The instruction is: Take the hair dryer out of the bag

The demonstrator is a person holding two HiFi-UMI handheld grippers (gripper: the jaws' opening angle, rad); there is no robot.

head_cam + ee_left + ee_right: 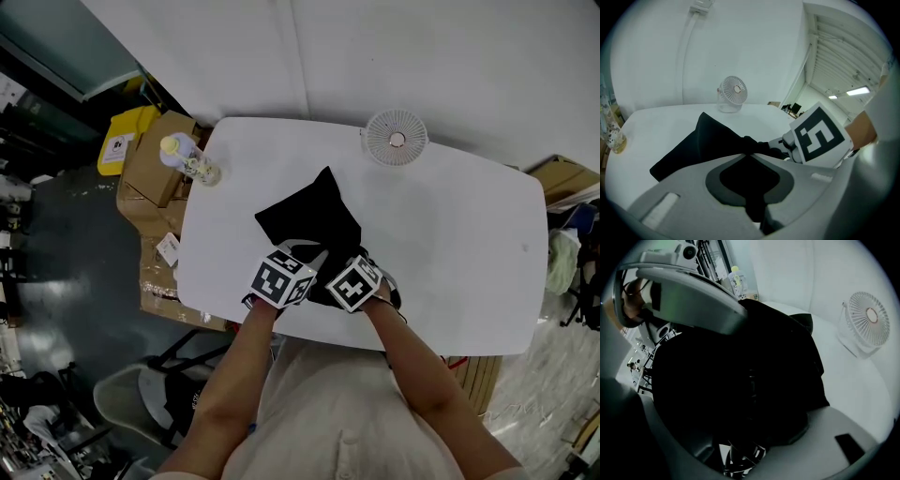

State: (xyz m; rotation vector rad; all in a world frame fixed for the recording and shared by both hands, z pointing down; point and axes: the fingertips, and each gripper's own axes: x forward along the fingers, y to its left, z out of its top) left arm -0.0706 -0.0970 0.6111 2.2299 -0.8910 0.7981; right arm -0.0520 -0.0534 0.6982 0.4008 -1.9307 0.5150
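On the desk (469, 253) I am working the near end of the black bag (309, 216). The left gripper (745, 153) is pinching the bag's rim in its fingers to steady it. The right gripper (773, 376), fingers spread wide, is probing the bag's mouth, where I judge the hair dryer is lying hidden.

White table (469, 281) against plain white wall (450, 56); glossy grey floor (66, 281) left (cardboard boxes (155, 159) piled there); ceiling strip lights (858, 91).

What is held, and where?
Left gripper pinches the black bag at its near edge. Right gripper has the bag between its jaws; grip cannot be told.
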